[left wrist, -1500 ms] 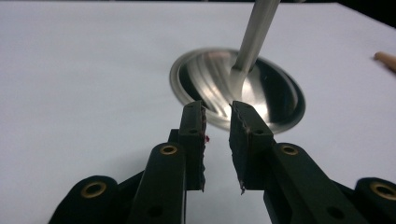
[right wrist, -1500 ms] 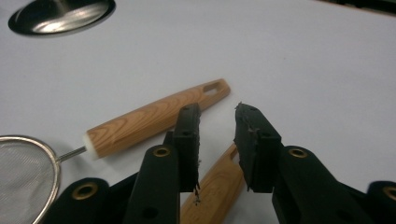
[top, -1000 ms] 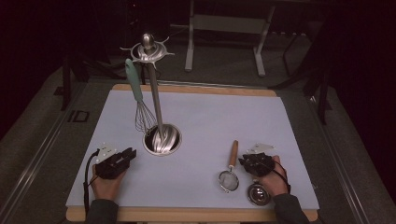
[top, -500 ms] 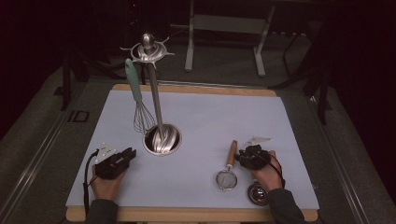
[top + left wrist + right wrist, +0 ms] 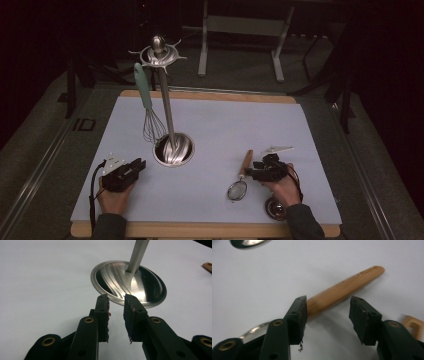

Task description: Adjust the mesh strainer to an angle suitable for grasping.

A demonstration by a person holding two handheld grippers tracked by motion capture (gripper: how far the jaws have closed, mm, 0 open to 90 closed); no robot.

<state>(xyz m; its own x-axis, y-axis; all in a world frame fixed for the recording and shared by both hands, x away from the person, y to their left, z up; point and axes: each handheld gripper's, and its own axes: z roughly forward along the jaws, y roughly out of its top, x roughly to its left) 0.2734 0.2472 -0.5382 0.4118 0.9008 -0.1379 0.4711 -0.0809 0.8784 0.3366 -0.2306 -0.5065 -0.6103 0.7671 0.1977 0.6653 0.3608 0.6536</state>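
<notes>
In the high view, lower left of the frame, I have the left gripper (image 5: pixel 131 169) resting on the pale lavender table mat (image 5: pixel 225 125), a hand behind it; its jaws stand a narrow gap apart with nothing between them, so it is released. In the left gripper view that gap (image 5: pixel 116 315) points at the round polished steel base (image 5: pixel 130 286) of the utensil stand, just beyond the fingertips and not touching. Centre left of the high view: the tall steel utensil stand (image 5: pixel 166 107) rises upright from that base to a hooked crown, and a wire whisk with a mint-green handle (image 5: pixel 146 102) hangs from one hook beside the pole. Lower right of centre lies the small mesh strainer with a wooden handle (image 5: pixel 240 177), flat on the mat, bowl toward the near edge. The right gripper (image 5: pixel 256 172) sits just beside its handle. In the right gripper view the jaws have just been opening; they (image 5: pixel 327 315) straddle the wooden handle (image 5: pixel 342 291), pads clear of it, so released. A small dark round dish (image 5: pixel 276 207) sits under the right hand at lower right.
</notes>
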